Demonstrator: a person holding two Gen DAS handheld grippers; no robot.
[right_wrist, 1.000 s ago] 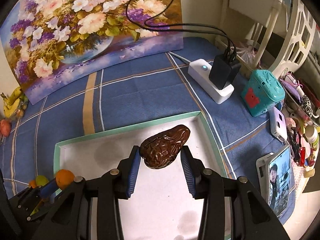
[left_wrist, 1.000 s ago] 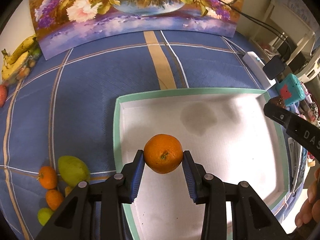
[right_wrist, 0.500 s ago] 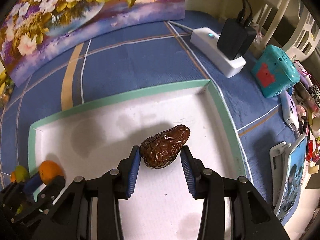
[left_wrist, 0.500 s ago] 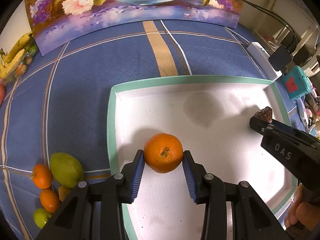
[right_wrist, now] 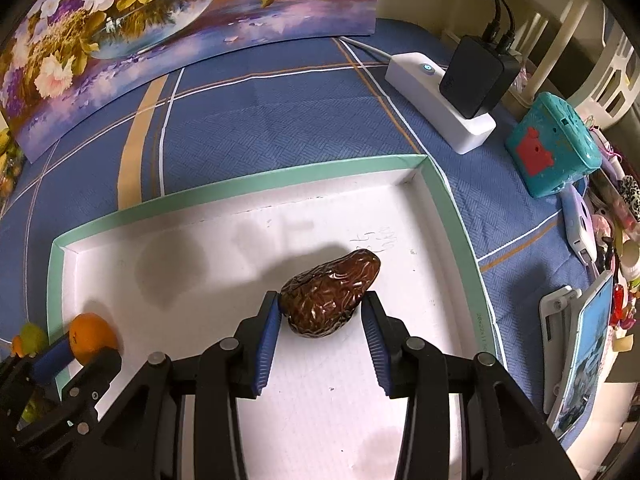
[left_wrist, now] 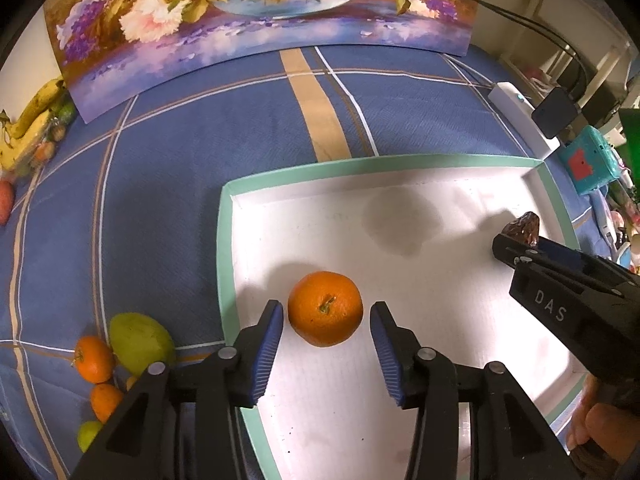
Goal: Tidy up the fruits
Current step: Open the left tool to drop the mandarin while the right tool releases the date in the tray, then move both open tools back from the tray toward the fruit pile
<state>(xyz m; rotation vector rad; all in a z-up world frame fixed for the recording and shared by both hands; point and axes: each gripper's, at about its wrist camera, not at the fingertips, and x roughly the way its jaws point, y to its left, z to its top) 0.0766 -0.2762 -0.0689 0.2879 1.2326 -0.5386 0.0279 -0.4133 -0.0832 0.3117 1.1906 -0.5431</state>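
An orange [left_wrist: 325, 308] sits on the floor of the white tray with a green rim [left_wrist: 360, 164], near its left wall. My left gripper [left_wrist: 326, 314] straddles it with its jaws opening; a thin gap shows at each blue pad. My right gripper [right_wrist: 320, 308] is shut on a wrinkled brown fruit [right_wrist: 330, 294], low over the tray's [right_wrist: 240, 184] right half. In the left wrist view the brown fruit [left_wrist: 524, 228] pokes out beyond the right gripper's black fingers [left_wrist: 516, 250]. The right wrist view shows the orange [right_wrist: 90, 336] at the tray's left edge.
Left of the tray lie a green mango [left_wrist: 138, 342] and small oranges [left_wrist: 94, 360]. Bananas [left_wrist: 28, 128] are at the far left. A flower painting [left_wrist: 260, 12] stands behind. A power strip [right_wrist: 440, 108], a teal box [right_wrist: 552, 148] and a phone [right_wrist: 584, 360] crowd the right.
My left jaws have parted from the orange, which now rests on the tray floor. My right gripper has sunk closer to the tray with the brown fruit still in it.
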